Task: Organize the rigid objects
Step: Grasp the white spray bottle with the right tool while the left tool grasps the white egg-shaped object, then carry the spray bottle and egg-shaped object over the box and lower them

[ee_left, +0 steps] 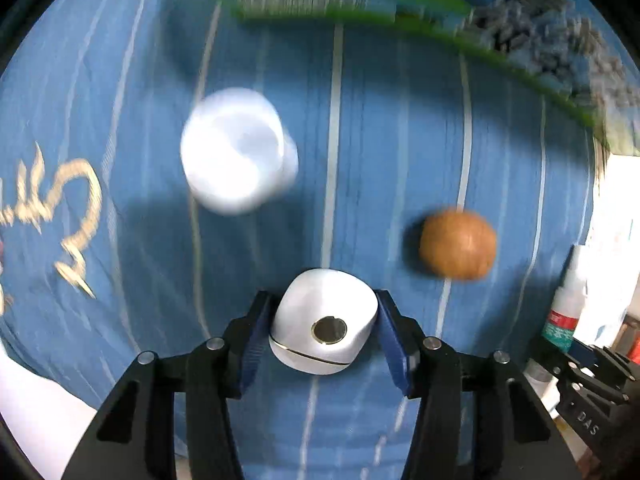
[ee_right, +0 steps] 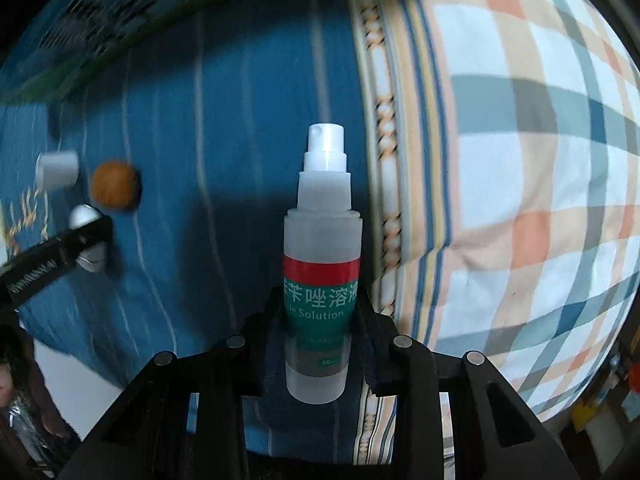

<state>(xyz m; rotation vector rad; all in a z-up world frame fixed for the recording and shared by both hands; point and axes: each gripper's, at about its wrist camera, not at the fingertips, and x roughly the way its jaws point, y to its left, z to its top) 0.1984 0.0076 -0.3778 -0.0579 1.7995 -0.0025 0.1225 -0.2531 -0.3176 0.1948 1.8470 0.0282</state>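
Note:
My left gripper [ee_left: 323,297] points down over a blue striped bedsheet [ee_left: 360,140]. It is shut on a white rounded case [ee_left: 324,320] with a round metal button, and a blue pad presses on each side. A white cup-shaped cap [ee_left: 236,156] lies further up and to the left on the sheet, and a brown ball [ee_left: 458,244] lies to the right. My right gripper [ee_right: 320,293] is shut on a translucent spray bottle [ee_right: 322,240] with a red and green label, its nozzle pointing away. The right wrist view also shows the ball [ee_right: 116,190], the cap [ee_right: 58,168] and the case [ee_right: 82,216].
A green printed box [ee_left: 340,4] lies blurred along the far side of the sheet, also the box [ee_right: 100,32] at top left. A plaid quilt [ee_right: 520,160] fills the right of the right wrist view. The bed's edge and clutter show at the right border of the left wrist view.

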